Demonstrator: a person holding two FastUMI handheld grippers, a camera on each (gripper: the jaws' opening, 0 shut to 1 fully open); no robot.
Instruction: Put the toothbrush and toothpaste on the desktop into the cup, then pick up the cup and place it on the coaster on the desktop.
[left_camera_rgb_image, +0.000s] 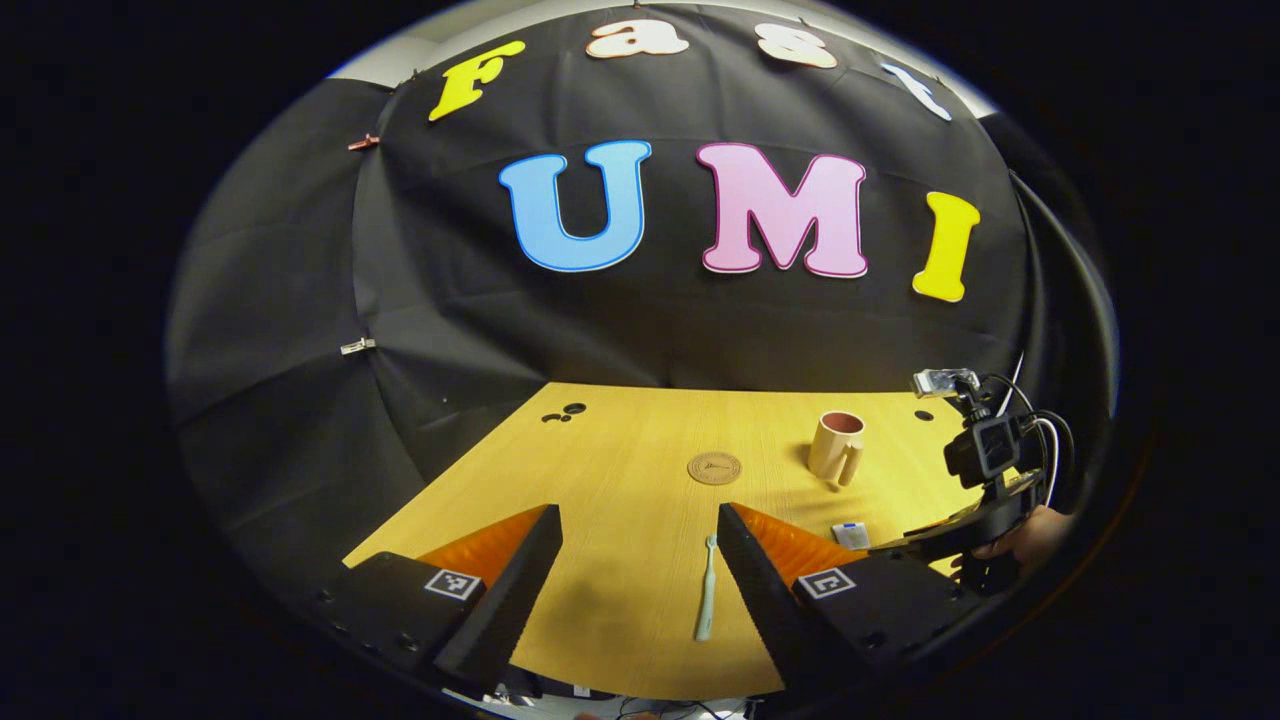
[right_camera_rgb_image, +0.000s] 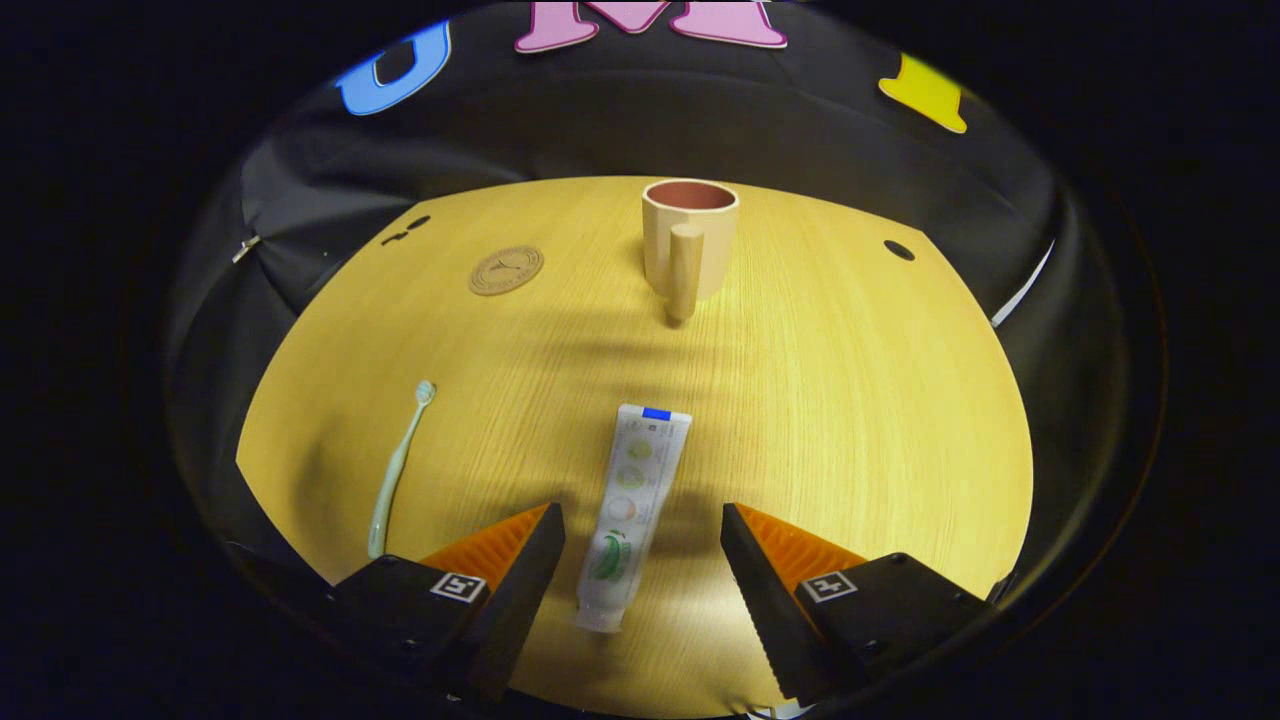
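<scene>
Wood-grain desktop (right_camera_rgb_image: 850, 400), flat toothpaste tube (right_camera_rgb_image: 630, 510) between released right jaws, slim toothbrush (left_camera_rgb_image: 707, 590) between released left jaws.

Two gripper cameras facing the booth wall across the desktop (left_camera_rgb_image: 620, 480)

Left gripper view sits left of the cup (left_camera_rgb_image: 837, 446), farther back; right gripper view faces it closer. Both share cup, coaster (right_camera_rgb_image: 506, 270).

Bright, even overhead light on the tabletop (right_camera_rgb_image: 850, 400); soft shadows at lower centre; sharp focus; strong fisheye bending toward the edges.
</scene>
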